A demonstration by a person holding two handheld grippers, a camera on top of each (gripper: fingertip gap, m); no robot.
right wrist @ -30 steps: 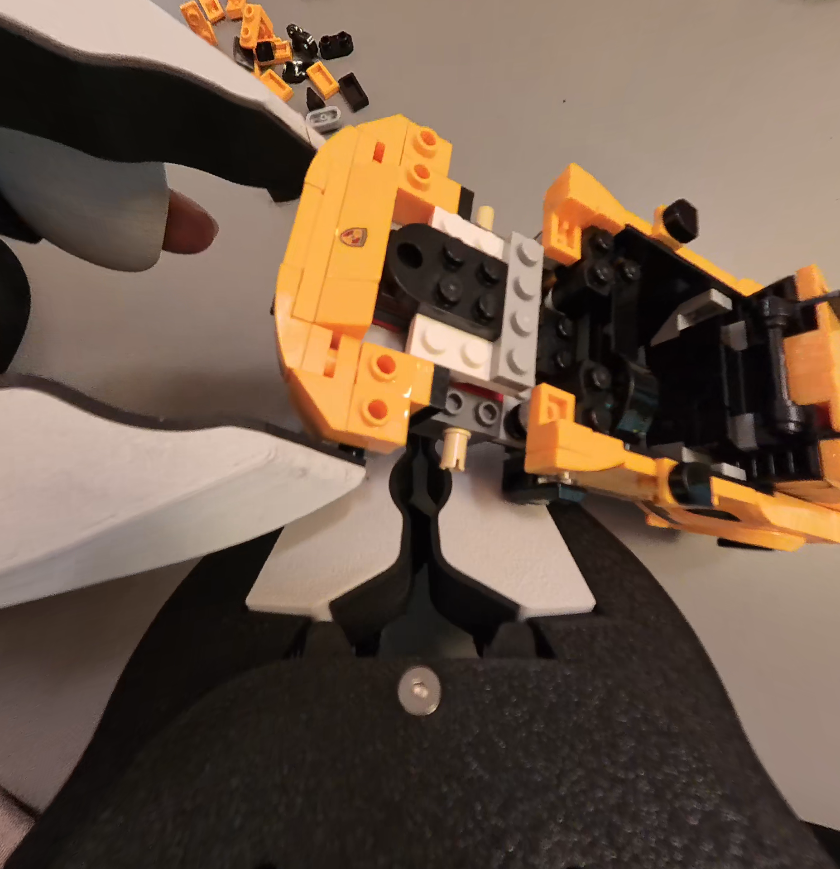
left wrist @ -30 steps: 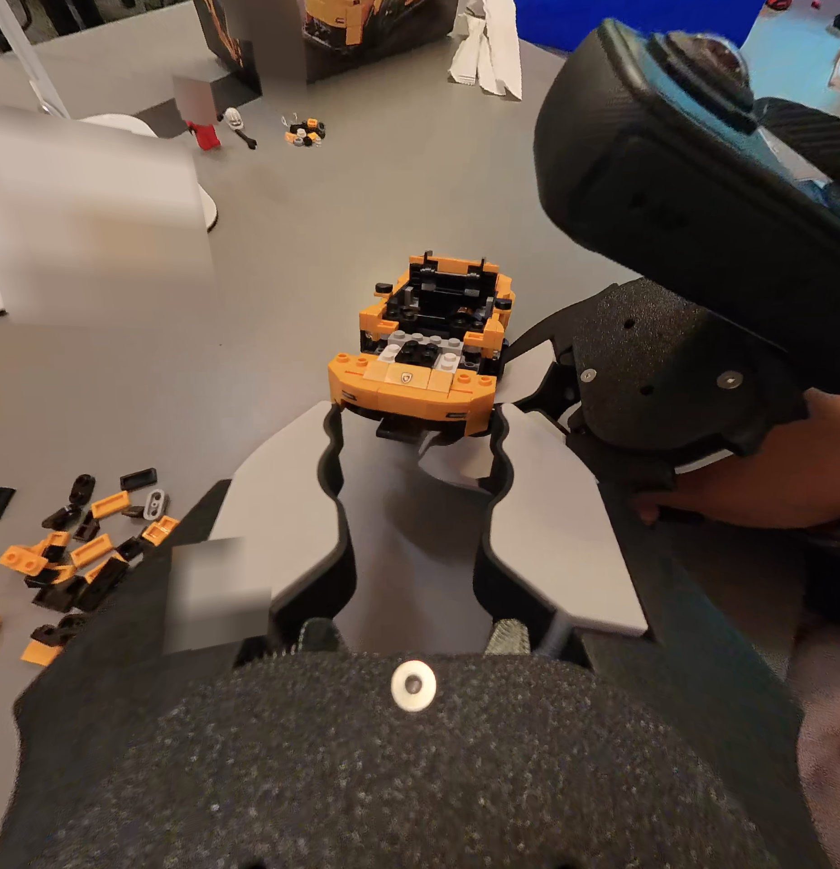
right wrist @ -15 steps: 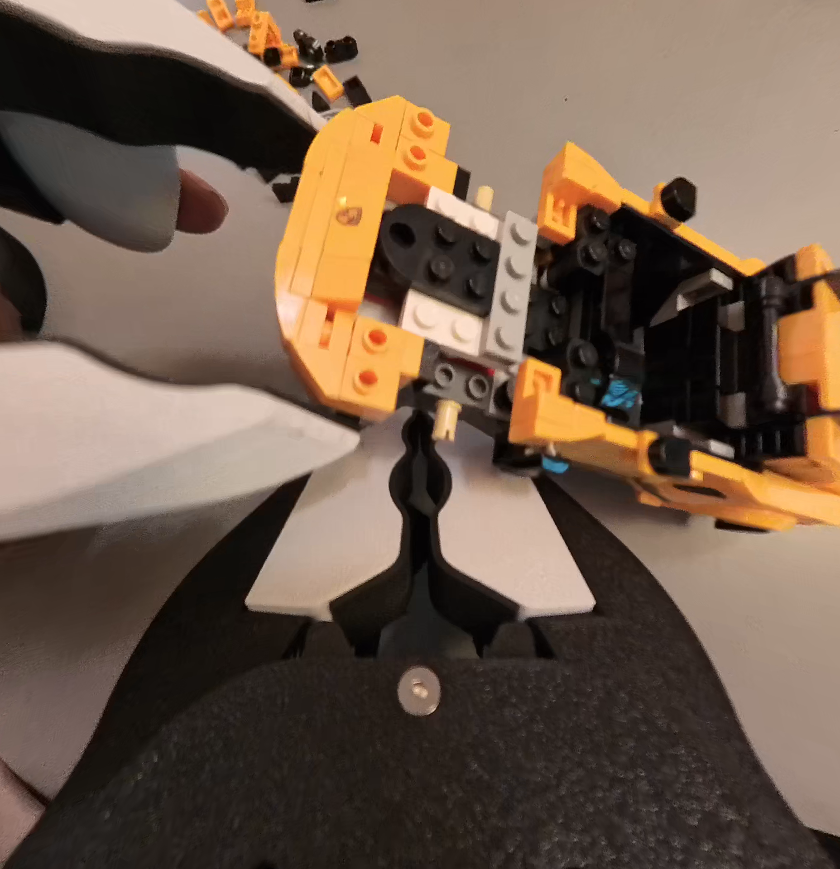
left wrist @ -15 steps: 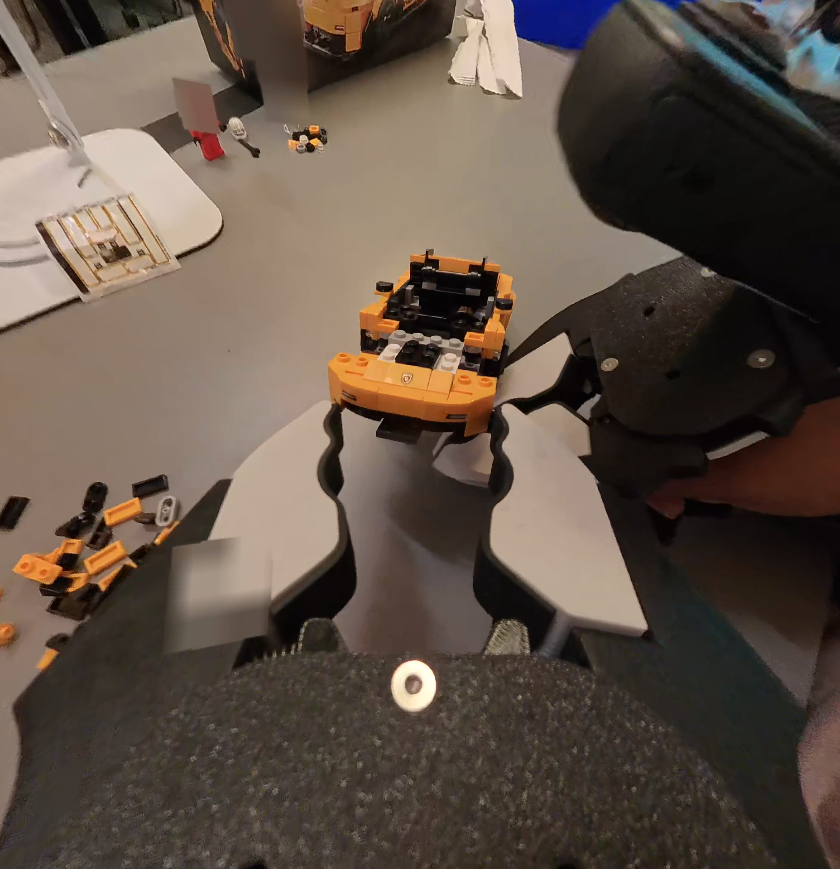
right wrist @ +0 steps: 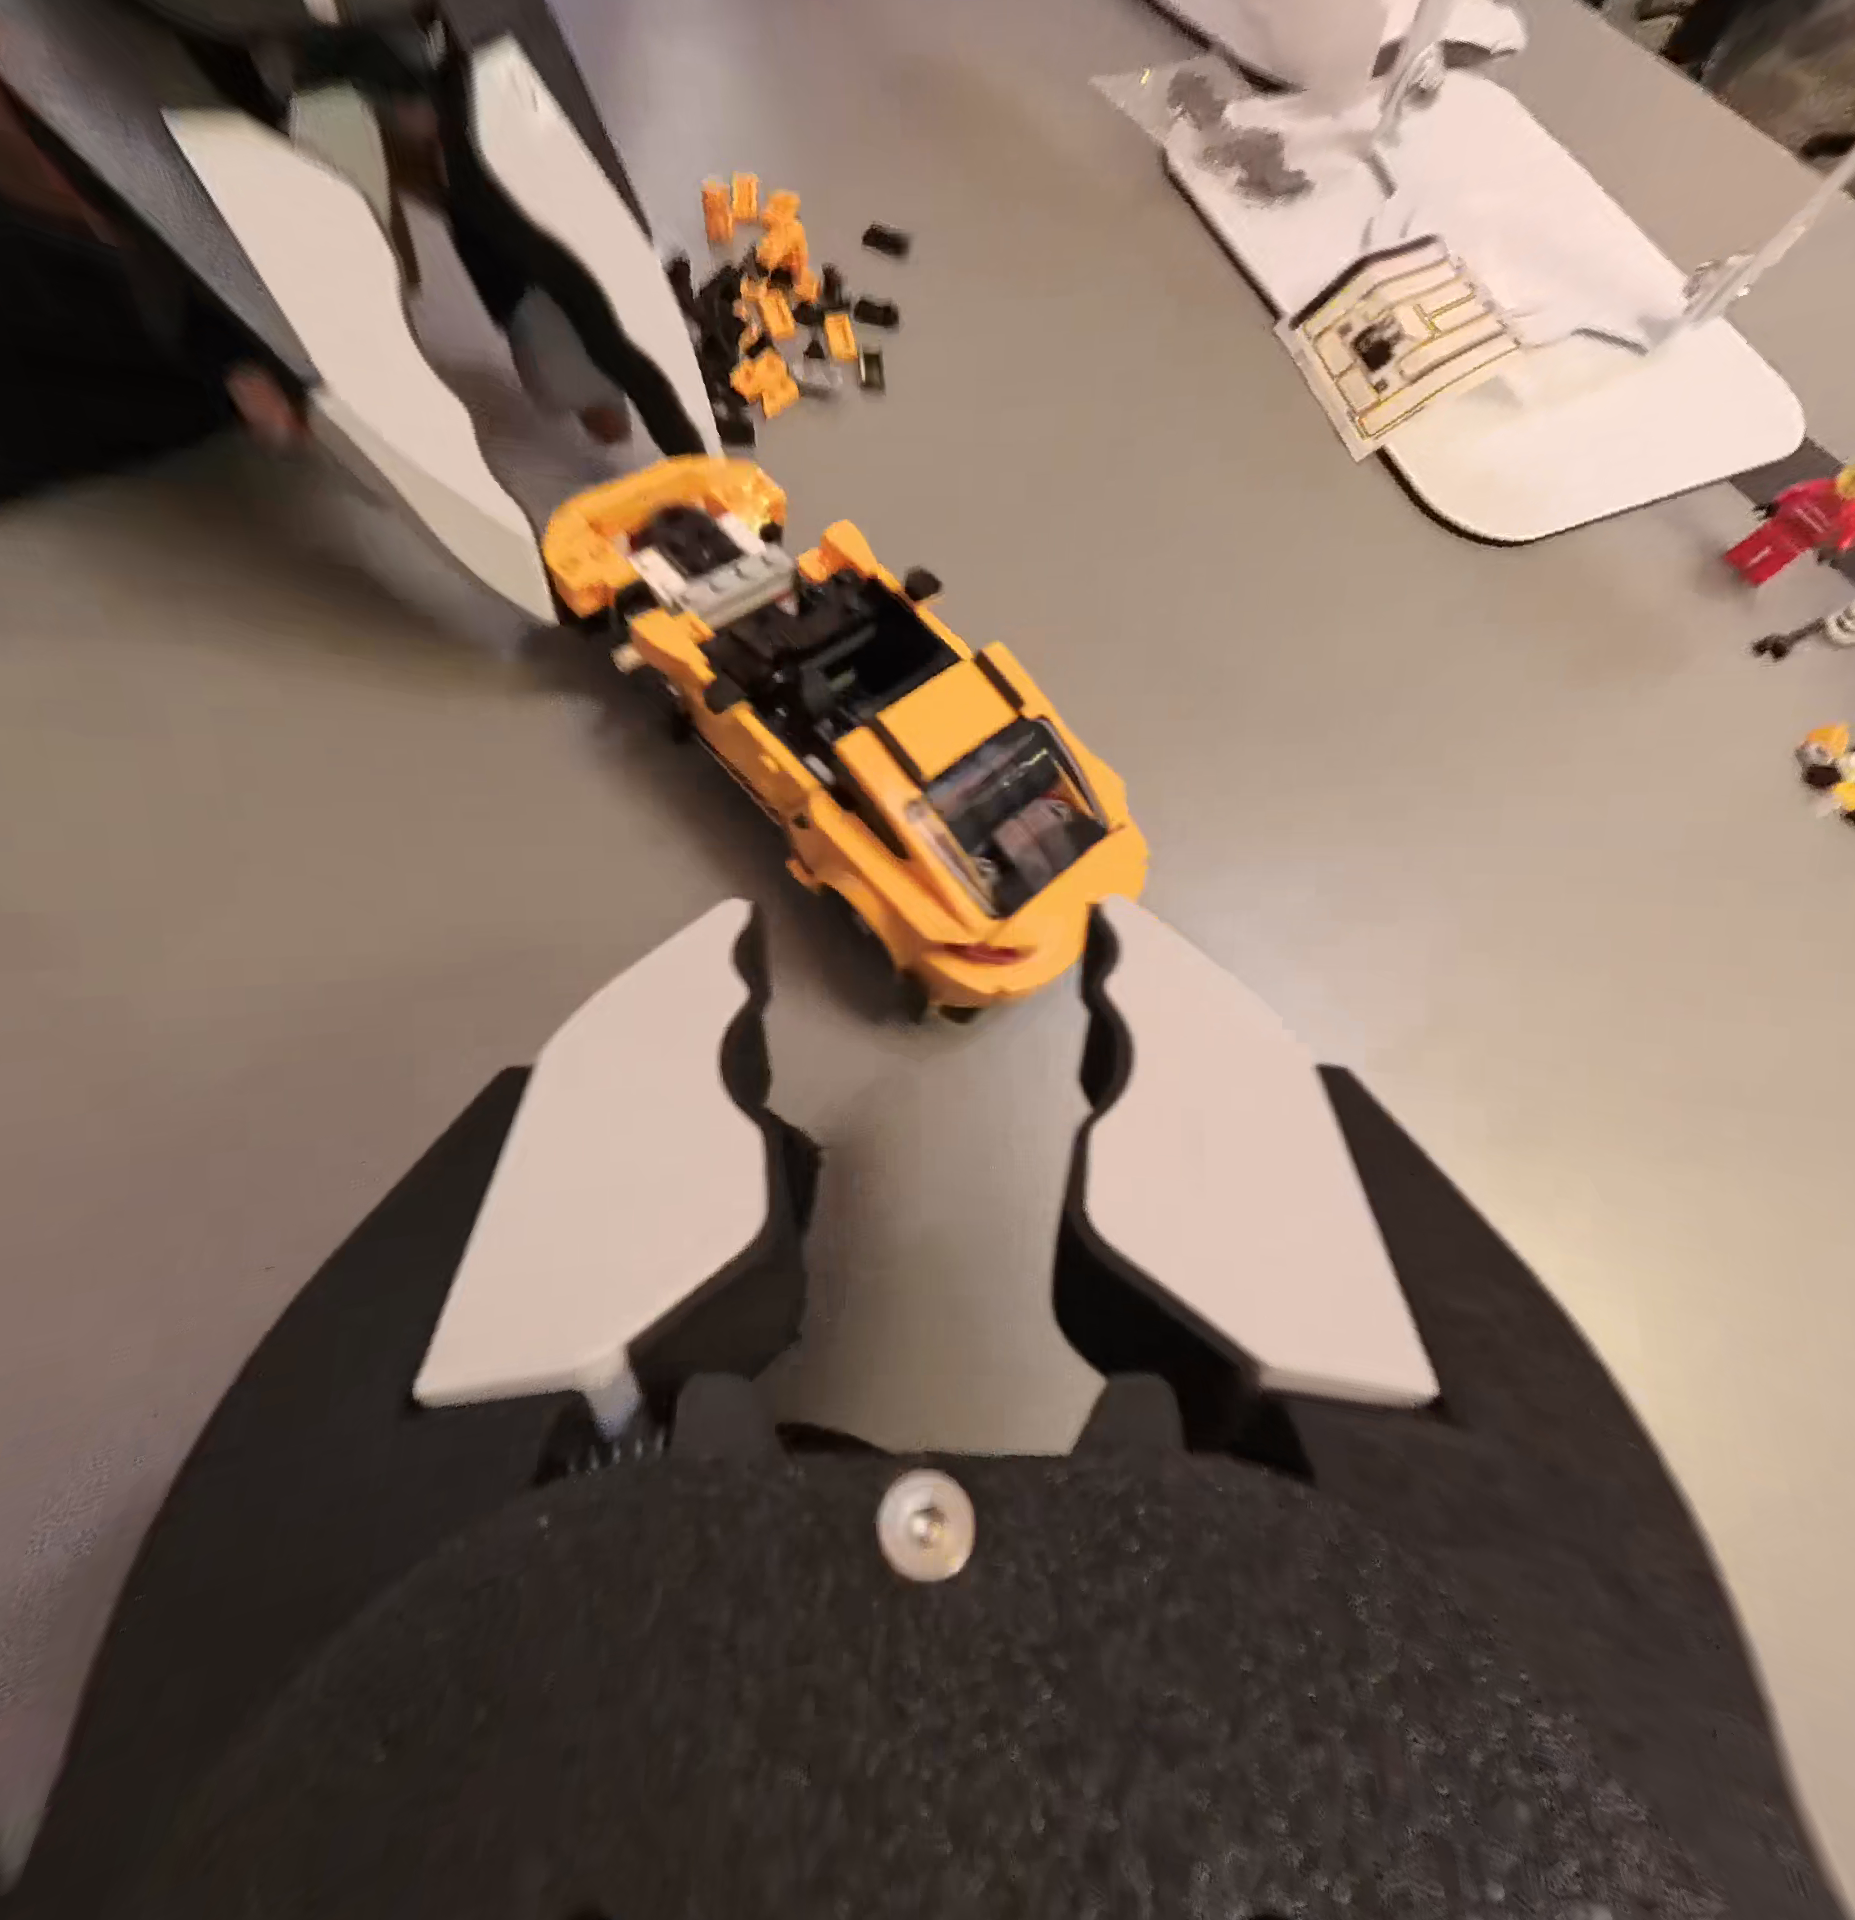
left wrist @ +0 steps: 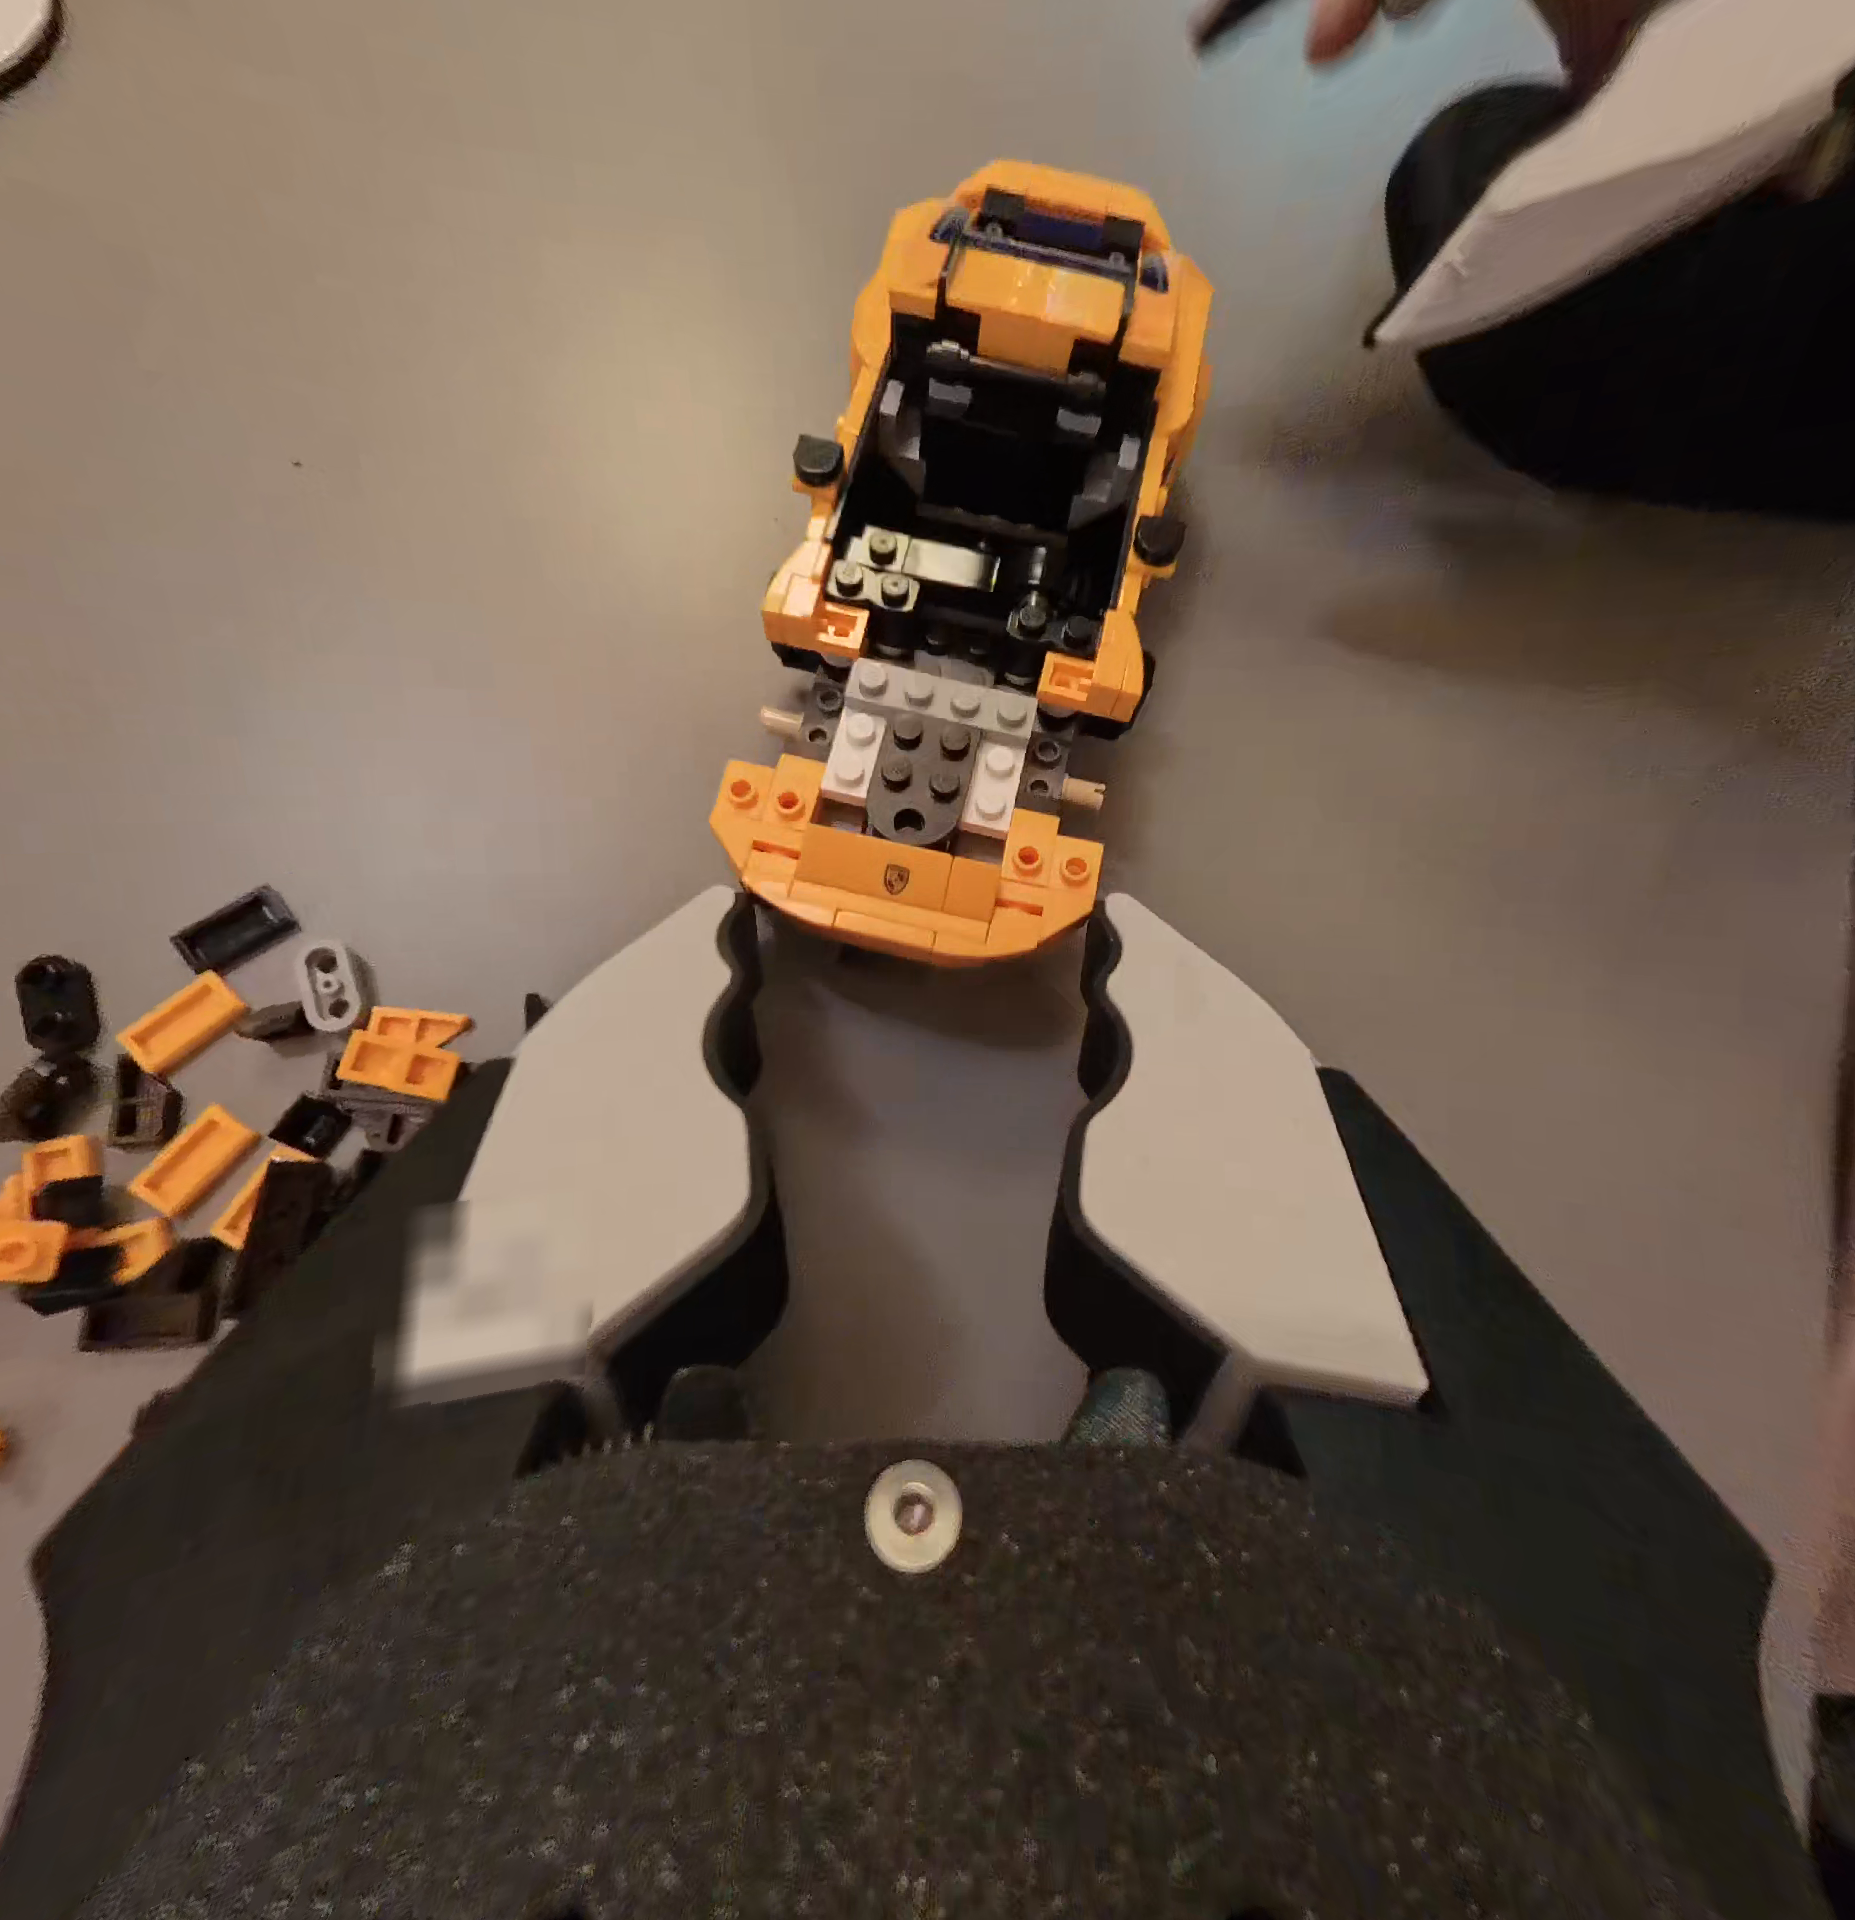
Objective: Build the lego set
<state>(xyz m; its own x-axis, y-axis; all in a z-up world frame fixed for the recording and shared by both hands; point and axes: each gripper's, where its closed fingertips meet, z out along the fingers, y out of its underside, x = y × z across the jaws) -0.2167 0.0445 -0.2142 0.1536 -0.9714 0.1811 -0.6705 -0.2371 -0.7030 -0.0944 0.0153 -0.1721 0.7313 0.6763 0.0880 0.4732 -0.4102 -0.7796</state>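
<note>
Left wrist view: left gripper jaws spread, empty, at nose of orange car on tabletop; hood studs bare, loose pieces unused. Right wrist view: right gripper jaws spread, empty, at car's tail. Roughly half-built.

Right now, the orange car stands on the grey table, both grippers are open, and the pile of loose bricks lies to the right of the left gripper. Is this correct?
Not quite. The pile of loose bricks lies to the left of the left gripper, as the left wrist view shows. The rest holds: the orange car stands on the grey table, and the right gripper is open too.
</note>
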